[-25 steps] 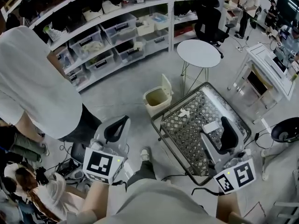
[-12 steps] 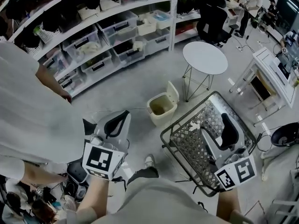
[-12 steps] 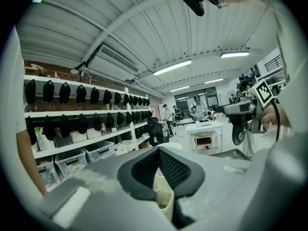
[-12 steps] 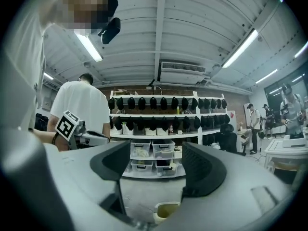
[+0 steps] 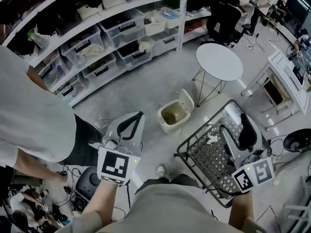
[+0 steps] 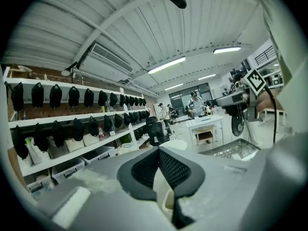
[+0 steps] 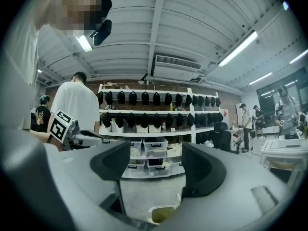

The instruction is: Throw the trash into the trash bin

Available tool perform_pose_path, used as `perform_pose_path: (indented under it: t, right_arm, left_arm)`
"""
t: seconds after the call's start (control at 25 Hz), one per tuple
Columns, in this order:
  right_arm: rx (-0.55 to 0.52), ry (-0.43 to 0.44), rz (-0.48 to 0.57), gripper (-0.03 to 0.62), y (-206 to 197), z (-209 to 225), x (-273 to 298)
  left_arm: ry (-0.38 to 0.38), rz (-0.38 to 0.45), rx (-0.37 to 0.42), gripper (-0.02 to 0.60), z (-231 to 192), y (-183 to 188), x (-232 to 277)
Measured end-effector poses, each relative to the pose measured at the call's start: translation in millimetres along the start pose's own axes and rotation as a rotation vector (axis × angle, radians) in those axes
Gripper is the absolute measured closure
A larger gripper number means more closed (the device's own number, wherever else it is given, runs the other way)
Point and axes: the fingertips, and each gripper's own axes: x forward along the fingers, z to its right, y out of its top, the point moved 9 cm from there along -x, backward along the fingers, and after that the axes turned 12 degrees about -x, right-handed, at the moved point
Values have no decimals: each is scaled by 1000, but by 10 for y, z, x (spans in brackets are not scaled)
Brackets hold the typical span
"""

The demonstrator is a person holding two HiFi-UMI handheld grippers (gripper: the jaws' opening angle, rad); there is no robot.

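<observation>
**Both hand-held grippers empty; trash on the worktop, bin open on the floor**

Head view: the trash bin [image 5: 174, 115] stands on the grey floor at frame centre. It is pale, its lid tipped back on the right side, its inside dark and open to view. It sits just left of the worktop [image 5: 192, 139], a metal-framed rectangle with a diamond-patterned top at lower right. A small white crumpled scrap, the trash [image 5: 212, 140], lies on that top near its left edge, apart from the bin.

Left hand-held gripper [image 5: 137, 119]: lower left of centre, over the floor, pointing toward the bin. In the left gripper view its pad tips meet; clenched, with nothing caught in them.

Right hand-held gripper [image 5: 233, 125]: over the worktop at lower right. The right gripper view shows its jaws standing well apart, released, with only floor and the bin's rim beyond them.

Surroundings: a round white table [image 5: 219, 62] stands above the bin in the frame; shelves with clear storage boxes [image 5: 121, 28] run along the upper left; a person in a white shirt [image 5: 29, 115] is at the left edge.
</observation>
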Motion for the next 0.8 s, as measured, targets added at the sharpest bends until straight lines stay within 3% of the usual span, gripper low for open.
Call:
perform_pose_path:
  t: [0.12, 0.48, 0.68, 0.8]
  right_arm:
    - [8, -4, -12, 270, -57, -10, 142]
    - [34, 5, -29, 275, -158, 238, 411]
    - [-19, -22, -62, 279, -392, 500, 585]
    - [-52, -39, -117, 282, -673, 668, 674]
  left_arm:
    - [-7, -7, -39, 580, -92, -74, 65]
    - [-9, -31, -62, 580, -204, -80, 386]
    - [-3, -24, 31, 580, -141, -58, 675]
    - [-20, -58, 27, 580, -82, -129, 891]
